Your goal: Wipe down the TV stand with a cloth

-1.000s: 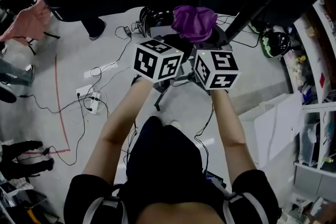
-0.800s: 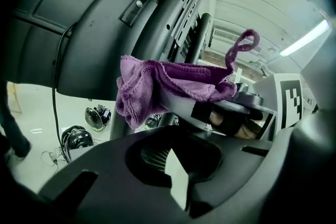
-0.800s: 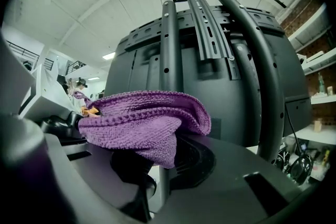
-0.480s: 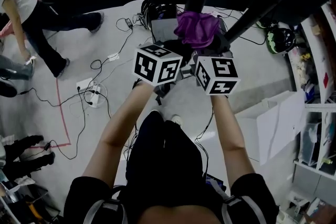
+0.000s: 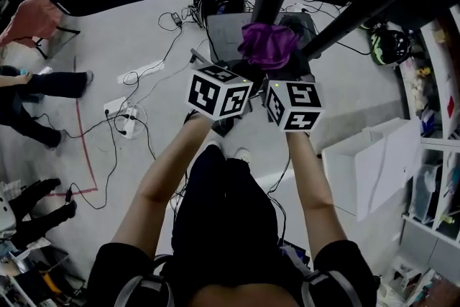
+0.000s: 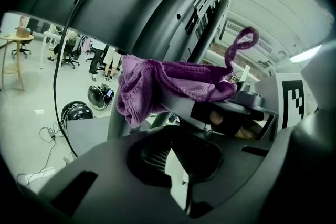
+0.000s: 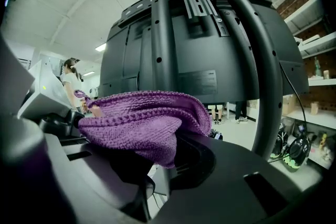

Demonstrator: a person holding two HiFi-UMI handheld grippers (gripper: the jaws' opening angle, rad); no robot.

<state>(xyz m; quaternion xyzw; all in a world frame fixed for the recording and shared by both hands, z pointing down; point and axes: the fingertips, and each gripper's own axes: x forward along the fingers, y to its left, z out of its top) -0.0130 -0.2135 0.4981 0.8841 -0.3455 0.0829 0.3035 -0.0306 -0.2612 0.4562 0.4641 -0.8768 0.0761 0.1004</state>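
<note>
The purple cloth [image 7: 137, 122] is sitting bunched in the right gripper [image 7: 151, 168]. Its jaws are pinching the cloth's lower fold, and the rest is spilling over the top of them. The cloth is hanging right in front of the TV stand [image 7: 160, 29], close to the stand's perforated black uprights. Whether it is touching them cannot be told. A loose loop of the cloth is curling up on the side away from the stand.

The left gripper [image 6: 176, 173] is hovering just beside the right one, equally near the stand. Its jaws are standing close together, with only a thin sliver of floor showing between them and nothing in them. Both of the person's forearms are reaching straight toward the stand.

The television's black back panel [image 7: 199, 55] is hanging on the stand's uprights, facing the grippers. In the head view the stand's flat grey base [image 5: 228, 31] is lying on the pale floor directly under the cloth.

Black cables [image 5: 154, 75] are trailing across the floor to the left of the stand, running to a white power strip [image 5: 123, 131]. A red tape line [image 5: 88, 154] is running farther left of the stand. A dark helmet [image 5: 389, 47] is lying to the right of the stand, and white boxes [image 5: 363, 167] are standing to the right as well, nearer the person. Another person's legs [image 5: 36, 83] are showing well to the left of the stand.
</note>
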